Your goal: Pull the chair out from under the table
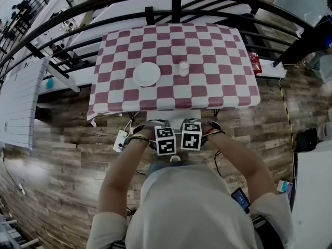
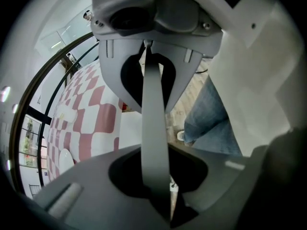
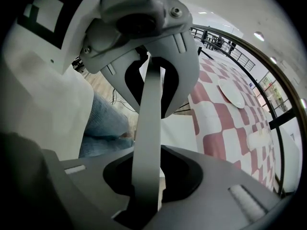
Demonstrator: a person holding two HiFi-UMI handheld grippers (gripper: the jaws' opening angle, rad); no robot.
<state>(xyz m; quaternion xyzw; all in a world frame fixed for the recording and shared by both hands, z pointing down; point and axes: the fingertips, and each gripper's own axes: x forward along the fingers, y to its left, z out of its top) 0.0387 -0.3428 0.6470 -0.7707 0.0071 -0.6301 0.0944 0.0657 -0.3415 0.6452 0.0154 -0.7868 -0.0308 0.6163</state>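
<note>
Head view, far left: wood plank floor (image 1: 67,154) and a white block with cables (image 1: 120,140) lying just beside the person's left forearm. A dark curved railing (image 1: 176,4) runs behind the worktop.

Left hand-held gripper (image 1: 166,139) points steeply down at the near edge of the worktop (image 1: 218,95). In the left gripper view its jaws are partly closed and clamped on the thin pale back rail (image 2: 154,128) of the chair (image 1: 174,116), which runs straight through the gap. Red-and-white checked cloth (image 2: 96,109) shows to the left of the rail, blue jeans (image 2: 211,119) to the right.

Chair: white, tucked under the worktop. Only its top shows, at the cloth's near edge, right in front of the person.

On the worktop, a white plate (image 1: 147,74) left of centre and a white cup (image 1: 183,68) just right of it, close together but not touching.

Right hand-held gripper (image 1: 191,135) sits just beside the left one, marker cubes nearly touching. It also points steeply down, jaws partly closed and gripping the same back rail. The right gripper view shows jeans on the left, cloth and plate on the right.

Far right: a red item (image 1: 254,62) past the worktop's right edge; cannot tell what it is.
</note>
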